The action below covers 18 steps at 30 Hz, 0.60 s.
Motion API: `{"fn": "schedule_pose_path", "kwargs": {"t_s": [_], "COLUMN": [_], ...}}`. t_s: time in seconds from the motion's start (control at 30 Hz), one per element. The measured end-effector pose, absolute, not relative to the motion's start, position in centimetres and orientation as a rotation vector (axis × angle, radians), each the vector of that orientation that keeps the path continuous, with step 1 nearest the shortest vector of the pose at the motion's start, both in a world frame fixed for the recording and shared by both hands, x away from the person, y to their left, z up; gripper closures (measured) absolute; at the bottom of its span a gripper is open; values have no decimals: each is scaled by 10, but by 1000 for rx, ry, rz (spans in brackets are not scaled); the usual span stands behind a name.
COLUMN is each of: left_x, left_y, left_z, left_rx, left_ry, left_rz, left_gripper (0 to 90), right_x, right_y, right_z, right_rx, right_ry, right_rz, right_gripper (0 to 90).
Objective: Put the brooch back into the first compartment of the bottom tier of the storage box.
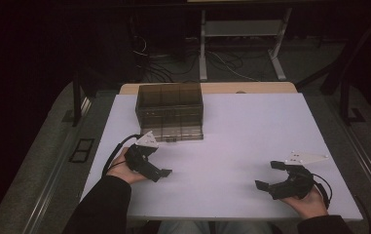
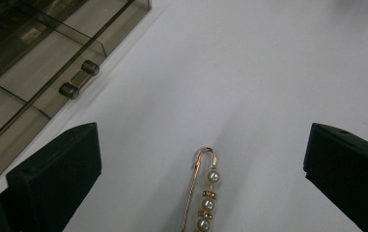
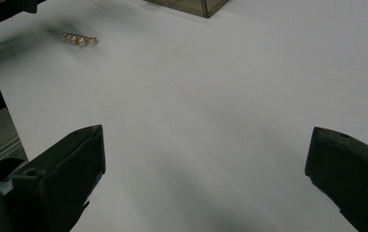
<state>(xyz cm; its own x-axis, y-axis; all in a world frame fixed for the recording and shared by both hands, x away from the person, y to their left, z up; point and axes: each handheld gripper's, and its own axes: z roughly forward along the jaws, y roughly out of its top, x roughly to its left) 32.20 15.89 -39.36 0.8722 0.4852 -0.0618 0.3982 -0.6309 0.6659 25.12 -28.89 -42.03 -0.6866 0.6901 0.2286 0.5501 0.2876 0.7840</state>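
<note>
Fingers of left gripper (image 2: 203, 176) spread wide, gold pearl-beaded pin (image 2: 204, 193) between

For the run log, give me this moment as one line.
left gripper: open over pearl pin | right gripper: open, idle | drawer box: shut

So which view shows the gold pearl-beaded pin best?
The left gripper view: the gold pin with pearl beads lies close up on the white table, between the open tool's jaws. The right gripper view shows it small and far off; from the high view, I cannot tell.
</note>
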Motion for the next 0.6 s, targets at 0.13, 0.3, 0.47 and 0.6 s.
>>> {"fn": "schedule_pose_path", "kwargs": {"t_s": [0.13, 0.3, 0.47, 0.6], "left_x": [323, 323, 321, 320], "left_y": [157, 156, 155, 154], "left_z": [-397, -400, -403, -405], "left_rx": [2351, 2389, 2410, 2433], "left_ry": [629, 601, 590, 552], "left_rz": [133, 111, 90, 64], "left_gripper": [0, 0, 0, 34], "right_x": [251, 251, 251, 251], "right_y": [-289, -289, -289, -289], "right_z": [-420, -420, -420, -420], "right_rx": [1164, 1162, 1163, 1161], "right_ry": [2394, 2388, 2388, 2388], "right_rz": [1357, 1356, 1357, 1358], "right_gripper": [2, 2, 2, 2]}}
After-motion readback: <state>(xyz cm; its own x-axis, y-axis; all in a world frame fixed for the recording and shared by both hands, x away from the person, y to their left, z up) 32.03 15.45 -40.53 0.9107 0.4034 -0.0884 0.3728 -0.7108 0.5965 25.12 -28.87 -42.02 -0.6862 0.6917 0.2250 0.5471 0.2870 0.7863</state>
